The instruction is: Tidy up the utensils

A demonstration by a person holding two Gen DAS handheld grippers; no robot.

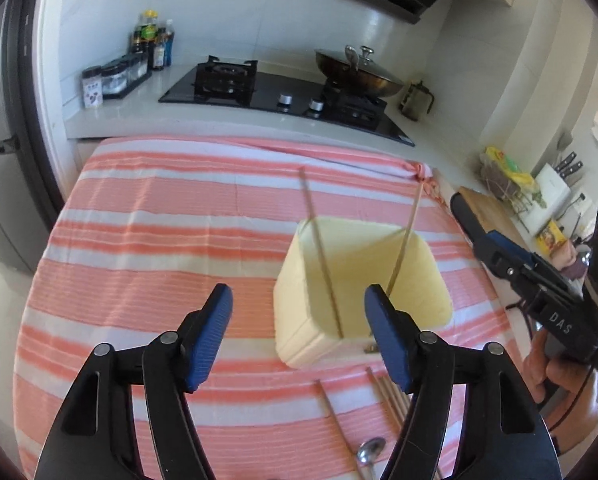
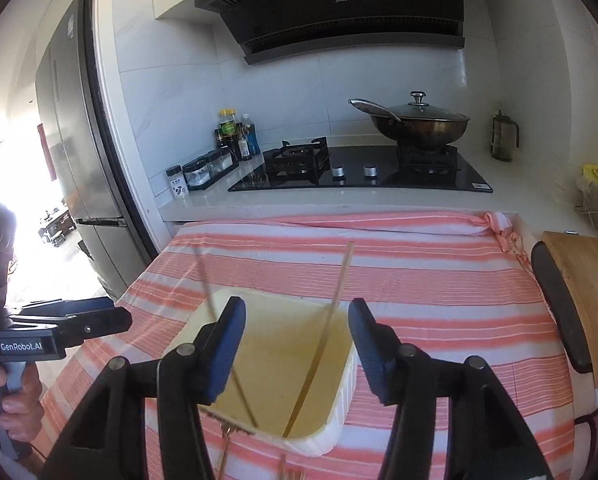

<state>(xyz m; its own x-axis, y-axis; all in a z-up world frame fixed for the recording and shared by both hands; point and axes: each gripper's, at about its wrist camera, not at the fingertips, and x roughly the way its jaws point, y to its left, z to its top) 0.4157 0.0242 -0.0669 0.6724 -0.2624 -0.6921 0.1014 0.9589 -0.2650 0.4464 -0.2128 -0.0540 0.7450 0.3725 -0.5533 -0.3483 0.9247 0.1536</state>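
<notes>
A pale yellow square container (image 1: 419, 280) stands on the pink striped cloth; it also shows in the right wrist view (image 2: 341, 400). Two chopsticks lean inside it, one to the left (image 1: 319, 240) and one to the right (image 1: 409, 228), also visible as the left chopstick (image 2: 209, 292) and the right chopstick (image 2: 339, 292). More chopsticks (image 1: 387, 396) and a metal spoon (image 1: 369, 452) lie on the cloth in front of the container. My left gripper (image 1: 299, 332) is open and empty, left of the container. My right gripper (image 2: 297, 344) is open and empty, above the container.
The striped cloth (image 1: 159, 240) covers the table. Behind it is a counter with a black gas hob (image 2: 359, 172), a lidded wok (image 2: 419, 124), sauce bottles (image 2: 235, 132) and spice jars. A wooden board (image 2: 587, 280) sits at the right. A fridge (image 2: 79, 160) stands at the left.
</notes>
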